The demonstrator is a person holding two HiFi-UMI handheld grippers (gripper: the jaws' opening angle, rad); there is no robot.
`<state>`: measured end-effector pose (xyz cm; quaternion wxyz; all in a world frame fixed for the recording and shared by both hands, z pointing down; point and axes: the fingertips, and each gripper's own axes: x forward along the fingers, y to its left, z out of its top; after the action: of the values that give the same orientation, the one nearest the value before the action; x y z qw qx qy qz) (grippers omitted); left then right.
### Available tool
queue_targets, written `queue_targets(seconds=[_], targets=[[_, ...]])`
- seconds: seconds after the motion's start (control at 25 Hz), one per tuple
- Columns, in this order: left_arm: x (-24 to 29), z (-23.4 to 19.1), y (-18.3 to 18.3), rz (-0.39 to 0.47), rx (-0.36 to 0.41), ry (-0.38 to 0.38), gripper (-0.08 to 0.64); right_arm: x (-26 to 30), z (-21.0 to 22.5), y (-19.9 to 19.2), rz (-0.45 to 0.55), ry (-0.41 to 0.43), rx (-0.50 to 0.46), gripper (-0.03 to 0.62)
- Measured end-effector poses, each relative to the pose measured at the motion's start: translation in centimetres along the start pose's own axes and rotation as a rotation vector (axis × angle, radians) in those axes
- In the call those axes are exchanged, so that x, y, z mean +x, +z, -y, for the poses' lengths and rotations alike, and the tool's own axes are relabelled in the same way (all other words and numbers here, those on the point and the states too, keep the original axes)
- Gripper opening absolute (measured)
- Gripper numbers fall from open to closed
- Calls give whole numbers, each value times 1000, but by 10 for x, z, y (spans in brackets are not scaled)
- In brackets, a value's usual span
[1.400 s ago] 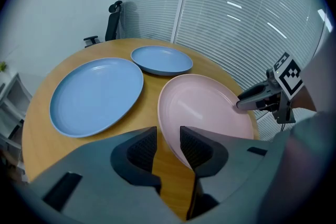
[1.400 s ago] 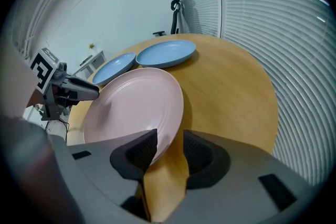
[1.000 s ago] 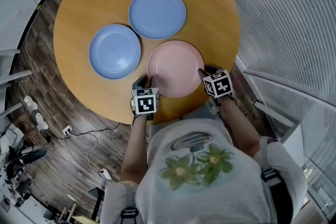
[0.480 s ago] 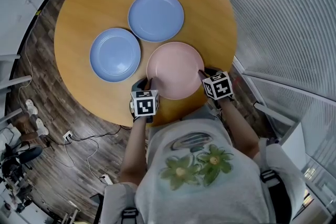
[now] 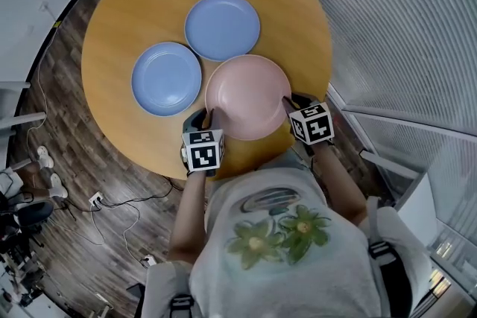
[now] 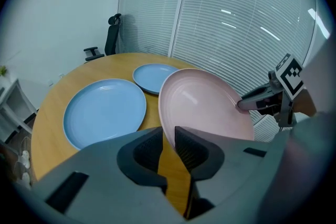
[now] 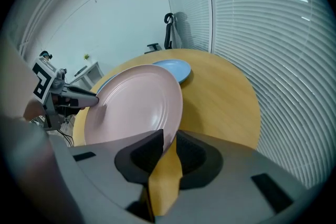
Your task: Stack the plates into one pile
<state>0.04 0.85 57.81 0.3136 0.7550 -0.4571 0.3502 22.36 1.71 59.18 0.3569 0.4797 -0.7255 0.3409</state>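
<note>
While both pairs of tongs are clamped on the same dish, the work here runs through that one grip. The left tongs (image 6: 168, 148) pinch the near rim between narrow jaws. The right tongs (image 7: 169, 150) bite the opposite edge the same way, so the pink plate (image 5: 248, 97) hangs between them just below the middle of the head view.

A second ago both pairs stood wider, the right ones clearly so; they have since closed onto the rim. The plate has changed too. Earlier it lay flat with a strip of bare wood between it and its neighbours. Now both gripper views show it raised and tilted, and in the head view its upper edge meets the rims of the two blue ones. I'd judge it has just come off the desk (image 5: 127, 4).

Further out, the left blue plate (image 5: 166, 78) lies flat left of centre, and the upper blue plate (image 5: 222, 27) lies flat above the middle of the frame.

So the gripping looks done and the carry is starting, though nothing is stacked yet. Either blue plate could take the pink one. Held only at two rim points, it could tip on the way.
</note>
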Motion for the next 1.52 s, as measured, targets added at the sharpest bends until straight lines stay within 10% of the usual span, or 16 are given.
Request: queue_targets(seconds=[0.6,1.52], targets=[[-42,-6,-21,40,-23,21,87,-21,-32,1,41,6,-39,92],[-84,-165,-29,91,-213,193,84,51,-165,111,78,123,-237,91]])
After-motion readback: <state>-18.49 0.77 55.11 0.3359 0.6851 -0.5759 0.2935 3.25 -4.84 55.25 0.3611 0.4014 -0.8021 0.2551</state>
